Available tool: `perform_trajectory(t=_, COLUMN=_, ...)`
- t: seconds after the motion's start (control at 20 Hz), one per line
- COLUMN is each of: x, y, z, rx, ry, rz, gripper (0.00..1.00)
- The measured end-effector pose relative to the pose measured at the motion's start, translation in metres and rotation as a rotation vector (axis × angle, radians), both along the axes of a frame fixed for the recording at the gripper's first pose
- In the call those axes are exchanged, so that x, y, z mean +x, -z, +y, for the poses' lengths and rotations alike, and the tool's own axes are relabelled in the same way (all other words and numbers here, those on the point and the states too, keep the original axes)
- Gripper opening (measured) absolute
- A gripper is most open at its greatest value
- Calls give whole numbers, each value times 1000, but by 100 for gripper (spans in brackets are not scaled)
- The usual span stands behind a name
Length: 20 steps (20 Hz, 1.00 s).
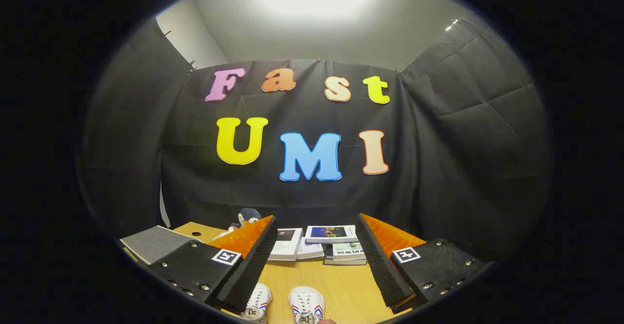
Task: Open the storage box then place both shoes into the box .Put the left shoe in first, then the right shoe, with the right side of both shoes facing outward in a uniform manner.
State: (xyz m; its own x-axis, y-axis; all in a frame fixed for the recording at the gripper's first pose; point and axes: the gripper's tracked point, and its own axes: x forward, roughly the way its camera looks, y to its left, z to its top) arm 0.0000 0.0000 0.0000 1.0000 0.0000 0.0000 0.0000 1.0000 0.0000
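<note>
Wide open and holding nothing, the gripper (316, 260) hangs high over a wooden table (341, 290), its two fingers spread far apart. Down low between the fingers sit two white shoes, close side by side – the left shoe (257, 303) is partly tucked under one finger, the right shoe (306, 305) lies in the gap. Their toes point away, toward the books (321, 246) stacked at the far end. A small stuffed toy (246, 217) sits past the books, and a grey board (153, 243) lies near the table edge. I cannot see the storage box. Bare table lies between shoes and books – good room to move
</note>
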Motion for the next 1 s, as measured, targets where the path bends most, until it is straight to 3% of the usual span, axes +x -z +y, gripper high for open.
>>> perform_trajectory(t=0.4, x=-6, y=-16, z=10, rx=-14, ry=-27, rz=-40, gripper=97)
perform_trajectory(t=1.0, x=-18, y=-29, z=62, rx=23, ry=-149, rz=-52, gripper=97)
